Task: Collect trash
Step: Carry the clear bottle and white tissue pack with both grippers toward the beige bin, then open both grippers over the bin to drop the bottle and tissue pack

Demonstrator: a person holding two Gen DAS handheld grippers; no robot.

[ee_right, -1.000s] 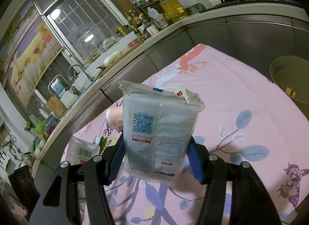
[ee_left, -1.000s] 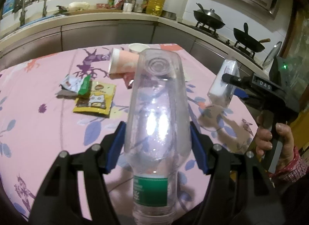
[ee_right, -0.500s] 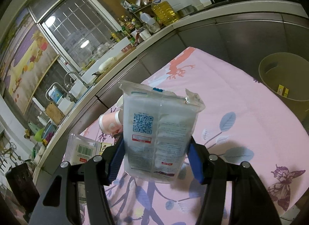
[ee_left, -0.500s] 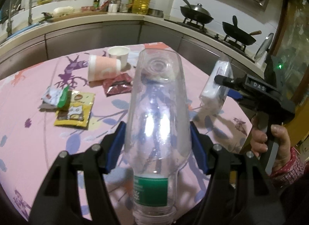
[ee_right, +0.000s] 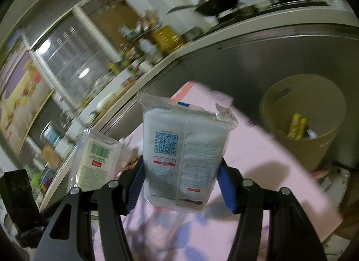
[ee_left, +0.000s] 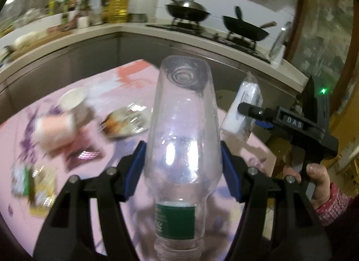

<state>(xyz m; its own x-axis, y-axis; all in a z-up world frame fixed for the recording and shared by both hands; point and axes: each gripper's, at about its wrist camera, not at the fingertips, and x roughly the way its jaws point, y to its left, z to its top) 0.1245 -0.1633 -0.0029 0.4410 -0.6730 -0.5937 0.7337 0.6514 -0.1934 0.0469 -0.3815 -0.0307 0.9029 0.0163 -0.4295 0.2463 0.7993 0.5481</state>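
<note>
Bottle [ee_left: 182, 140], clear plastic with green label, base pointing away, pinched between the left gripper [ee_left: 182, 169] pads above the pink tablecloth [ee_left: 134, 75]. Packet [ee_right: 186, 155], clear with QR code, clamped upright in the right gripper [ee_right: 179, 184]. Bin [ee_right: 300, 117], tan, beyond the table at right.

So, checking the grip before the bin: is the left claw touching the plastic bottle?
Touching. The left wrist view shows the left claw with both blue pads pressed against the clear plastic bottle.
</note>
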